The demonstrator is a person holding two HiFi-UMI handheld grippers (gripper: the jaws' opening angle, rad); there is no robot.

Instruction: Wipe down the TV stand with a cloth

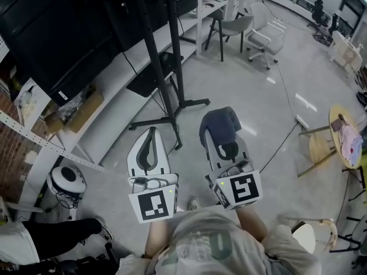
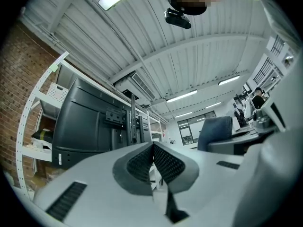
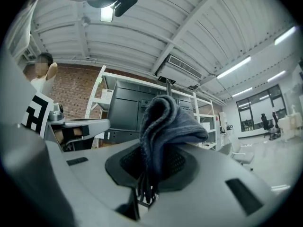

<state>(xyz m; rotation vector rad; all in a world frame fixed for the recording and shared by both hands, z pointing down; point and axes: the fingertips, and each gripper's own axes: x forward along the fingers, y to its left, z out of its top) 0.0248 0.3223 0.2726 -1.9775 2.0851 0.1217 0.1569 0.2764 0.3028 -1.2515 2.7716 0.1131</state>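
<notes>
One cloth (image 3: 163, 119) sat clamped in the right gripper (image 3: 154, 152); left gripper (image 2: 153, 150) was pinched shut, empty. We figured we'd want cloth, not plastic, meeting the stand (image 1: 180, 79) farther out.

Colours & patterns
Cloth (image 1: 222, 122) dk blue-grey; TV stand (image 1: 178, 67) blk; L gripper (image 1: 153, 132) & R gripper (image 1: 222, 145) white, blk/white square markers.

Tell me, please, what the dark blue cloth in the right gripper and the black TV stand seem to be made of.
The dark blue cloth looks like soft textile, perhaps microfibre: it folds limply and its surface is matt and finely ribbed. The black TV stand seems to be painted metal tube, matt finish: slim straight poles on flat spreading feet. Which metal cannot be told.
</notes>
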